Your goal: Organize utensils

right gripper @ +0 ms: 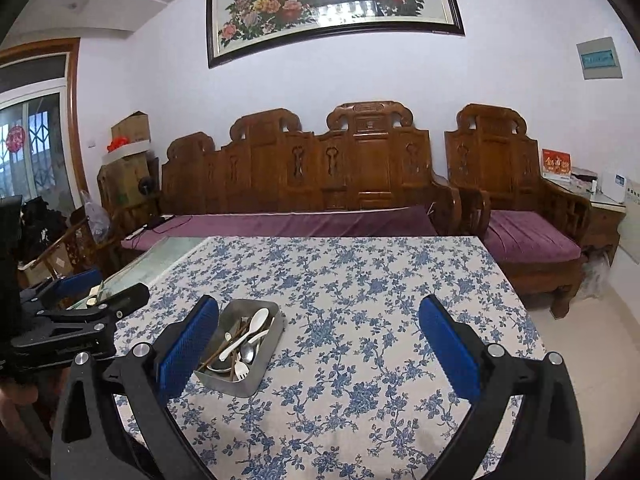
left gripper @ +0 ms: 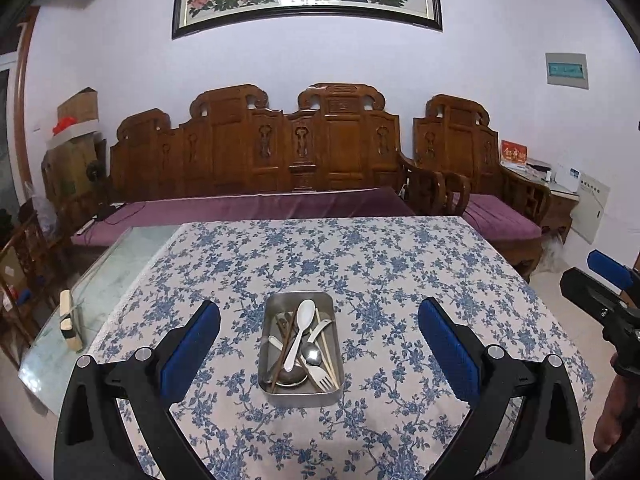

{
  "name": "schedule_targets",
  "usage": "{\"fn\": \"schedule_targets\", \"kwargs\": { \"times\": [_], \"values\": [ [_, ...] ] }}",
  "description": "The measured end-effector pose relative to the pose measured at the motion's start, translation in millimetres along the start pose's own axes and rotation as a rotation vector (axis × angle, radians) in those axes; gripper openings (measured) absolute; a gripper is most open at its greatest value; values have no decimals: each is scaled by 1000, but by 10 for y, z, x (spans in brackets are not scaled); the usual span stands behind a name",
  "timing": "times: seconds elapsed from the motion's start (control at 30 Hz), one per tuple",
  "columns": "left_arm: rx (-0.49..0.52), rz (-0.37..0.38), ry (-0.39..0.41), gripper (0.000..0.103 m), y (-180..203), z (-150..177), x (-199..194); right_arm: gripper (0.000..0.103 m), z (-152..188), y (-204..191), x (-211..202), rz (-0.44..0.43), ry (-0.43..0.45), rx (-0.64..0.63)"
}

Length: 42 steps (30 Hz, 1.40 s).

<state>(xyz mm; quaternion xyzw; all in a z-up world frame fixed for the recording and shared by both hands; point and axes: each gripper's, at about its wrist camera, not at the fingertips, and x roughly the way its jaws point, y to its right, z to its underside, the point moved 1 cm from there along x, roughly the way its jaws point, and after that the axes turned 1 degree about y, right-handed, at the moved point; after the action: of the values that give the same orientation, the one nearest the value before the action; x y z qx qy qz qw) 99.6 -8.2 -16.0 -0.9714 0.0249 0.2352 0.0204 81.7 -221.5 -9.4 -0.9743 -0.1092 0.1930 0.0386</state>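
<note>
A steel tray (left gripper: 272, 304) sits on the blue-flowered tablecloth (left gripper: 360, 256) and holds several utensils: a white spoon (left gripper: 303, 324), a white fork (left gripper: 322, 378), a metal spoon (left gripper: 312, 354) and brown chopsticks (left gripper: 285, 344). My left gripper (left gripper: 319, 322) is open and empty, held above the table with the tray between its blue pads. My right gripper (right gripper: 319, 320) is open and empty; the tray (right gripper: 264, 376) lies by its left pad (right gripper: 188, 344). The right gripper also shows at the right edge of the left wrist view (left gripper: 608, 276).
The glass tabletop (left gripper: 100, 280) is bare at the left, with a small wooden block (left gripper: 70, 326) on it. A carved wooden bench with a purple cushion (left gripper: 248, 208) and an armchair (left gripper: 500, 216) stand behind the table. Boxes (left gripper: 76, 128) are stacked far left.
</note>
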Motion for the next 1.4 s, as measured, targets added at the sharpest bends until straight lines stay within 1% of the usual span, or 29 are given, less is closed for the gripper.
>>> {"fn": "schedule_targets", "kwargs": {
  "times": [0.83,1.4],
  "values": [
    [7,34,20,96,63,17,-97,101,69,19,39,-1,-14,21],
    [3,35,22,96,81,15,-101,101,117,0,64,11,-18,24]
  ]
}}
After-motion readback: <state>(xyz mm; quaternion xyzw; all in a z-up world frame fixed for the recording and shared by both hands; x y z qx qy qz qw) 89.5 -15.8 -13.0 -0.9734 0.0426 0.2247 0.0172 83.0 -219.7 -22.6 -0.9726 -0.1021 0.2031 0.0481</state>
